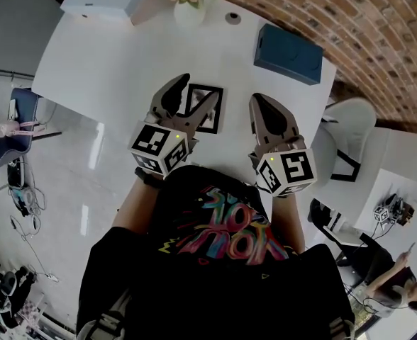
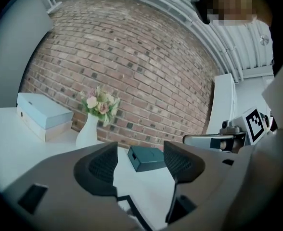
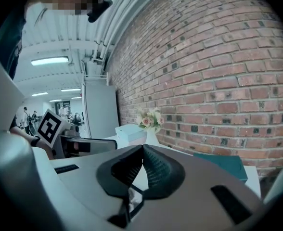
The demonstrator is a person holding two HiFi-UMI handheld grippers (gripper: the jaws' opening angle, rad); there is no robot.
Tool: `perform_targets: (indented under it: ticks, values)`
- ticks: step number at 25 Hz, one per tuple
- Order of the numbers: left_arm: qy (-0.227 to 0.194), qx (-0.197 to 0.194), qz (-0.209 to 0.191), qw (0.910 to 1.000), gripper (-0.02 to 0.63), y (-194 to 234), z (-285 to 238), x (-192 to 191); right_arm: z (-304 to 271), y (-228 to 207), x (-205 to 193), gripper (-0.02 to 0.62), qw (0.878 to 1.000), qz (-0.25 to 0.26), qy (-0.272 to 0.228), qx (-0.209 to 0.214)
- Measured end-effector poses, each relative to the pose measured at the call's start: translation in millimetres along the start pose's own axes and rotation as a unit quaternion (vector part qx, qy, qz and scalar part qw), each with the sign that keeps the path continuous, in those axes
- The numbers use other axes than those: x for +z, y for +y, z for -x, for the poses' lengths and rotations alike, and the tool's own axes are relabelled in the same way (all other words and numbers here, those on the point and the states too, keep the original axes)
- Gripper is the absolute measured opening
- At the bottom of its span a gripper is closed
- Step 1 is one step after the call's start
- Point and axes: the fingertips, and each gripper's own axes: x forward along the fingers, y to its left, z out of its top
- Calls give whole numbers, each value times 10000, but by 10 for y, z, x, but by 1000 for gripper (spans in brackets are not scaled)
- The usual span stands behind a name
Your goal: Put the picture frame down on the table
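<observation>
A black short-sleeved T-shirt (image 1: 223,232) carries a swirling pink, orange and teal print. The left gripper (image 1: 200,87) and right gripper (image 1: 259,99) are grey-brown shells with dark ribbed pads (image 2: 103,165). Each bears a white marker cube (image 1: 159,147) with black squares and, seemingly, a tiny green light.

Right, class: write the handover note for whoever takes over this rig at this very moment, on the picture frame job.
Left tongs: open, straddling the picture frame, gripping nothing.
Right tongs: shut and empty, just to the right of the frame.
Picture frame: appears to lie flat on the white table, in front of the person.
Done: the frame looks set down and let go.
Left: lift both tongs clear and check that the frame sits steady.
</observation>
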Motion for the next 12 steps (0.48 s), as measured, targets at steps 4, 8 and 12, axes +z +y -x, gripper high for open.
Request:
perform_targets:
  ticks: [4,8,12]
  values:
    - [-294,-104,-220,9993,308,-173,55,344,75,16,326,18,9994,207,-288,13]
    - [-474,-315,-231,9981,239,-334,127,550,165,37,608,18,9975,440,-558,-3]
    - [-517,-503,-389,9966,115,-469,208,649,277,30,678,18,9965,486,-671,-75]
